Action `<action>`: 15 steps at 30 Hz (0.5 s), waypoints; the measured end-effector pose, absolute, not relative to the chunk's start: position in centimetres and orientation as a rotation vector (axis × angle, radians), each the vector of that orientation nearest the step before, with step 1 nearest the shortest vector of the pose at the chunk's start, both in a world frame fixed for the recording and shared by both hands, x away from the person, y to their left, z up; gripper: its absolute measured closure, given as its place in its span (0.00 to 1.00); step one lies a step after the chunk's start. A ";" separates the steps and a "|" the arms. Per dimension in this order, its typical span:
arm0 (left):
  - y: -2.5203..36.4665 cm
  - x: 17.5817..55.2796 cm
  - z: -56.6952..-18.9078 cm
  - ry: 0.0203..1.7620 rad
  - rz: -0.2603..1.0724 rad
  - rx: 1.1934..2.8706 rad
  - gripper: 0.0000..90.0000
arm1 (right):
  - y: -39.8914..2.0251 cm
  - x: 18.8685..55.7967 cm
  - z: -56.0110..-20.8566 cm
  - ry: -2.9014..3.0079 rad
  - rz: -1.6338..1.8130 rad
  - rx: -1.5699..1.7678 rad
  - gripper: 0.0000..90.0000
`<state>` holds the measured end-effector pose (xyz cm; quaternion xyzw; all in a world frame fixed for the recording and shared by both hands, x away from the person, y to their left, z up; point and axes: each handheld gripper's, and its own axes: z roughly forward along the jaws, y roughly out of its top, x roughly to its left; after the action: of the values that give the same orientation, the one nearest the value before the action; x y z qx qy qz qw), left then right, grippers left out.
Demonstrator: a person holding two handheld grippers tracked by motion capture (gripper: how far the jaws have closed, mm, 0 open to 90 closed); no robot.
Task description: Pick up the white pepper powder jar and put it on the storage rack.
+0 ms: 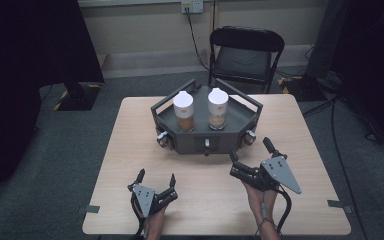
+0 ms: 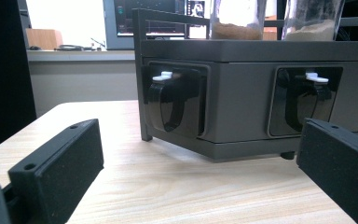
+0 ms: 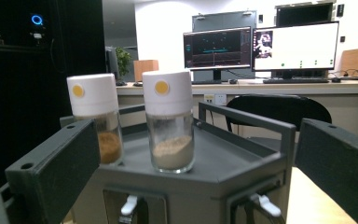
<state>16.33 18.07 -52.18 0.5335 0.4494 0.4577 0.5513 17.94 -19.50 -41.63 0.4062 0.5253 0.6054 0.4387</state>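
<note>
On the wooden table (image 1: 205, 200) stands a dark grey, angular tray (image 1: 240, 122) with raised rails, set toward the far edge, and on its deck two clear jars with white caps stand upright side by side, apart from each other. The left jar (image 1: 183, 111) holds a darker brown powder; the right jar (image 1: 217, 108) holds a paler, sandy powder. In the right gripper view the same pair appear, the paler jar (image 3: 170, 121) nearer and the brown-filled jar (image 3: 95, 116) behind and to its left, each cap bearing a small yellow dot. The front faces of the tray carry recessed pockets with small white latches (image 2: 162, 76); what sits in those pockets is hard to make out, perhaps dark cups. The left claw (image 1: 156, 179) rests low near the table's near edge, well short of the tray, its jaws spread apart with nothing between them. The right claw (image 1: 250, 150) sits closer, just beside the tray's front right corner, its jaws likewise spread wide and holding nothing. A folding chair (image 1: 245, 52) stands beyond the table, and monitors (image 3: 261, 44) glow on a desk at the back of the room.
</note>
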 end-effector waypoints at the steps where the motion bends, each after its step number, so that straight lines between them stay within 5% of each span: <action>1: 18.1 16.3 -52.2 1.063 1.083 1.262 0.00 | -19.5 17.8 -41.8 1.311 1.500 1.011 0.00; 15: 18.1 16.3 -52.2 1.063 1.083 1.262 0.00 | -19.4 16.1 -45.0 1.337 1.451 1.046 0.00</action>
<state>16.30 18.07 -52.18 0.5334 0.4494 0.4580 0.5512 16.12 -19.36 -44.96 0.4209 0.5379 0.5837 0.4390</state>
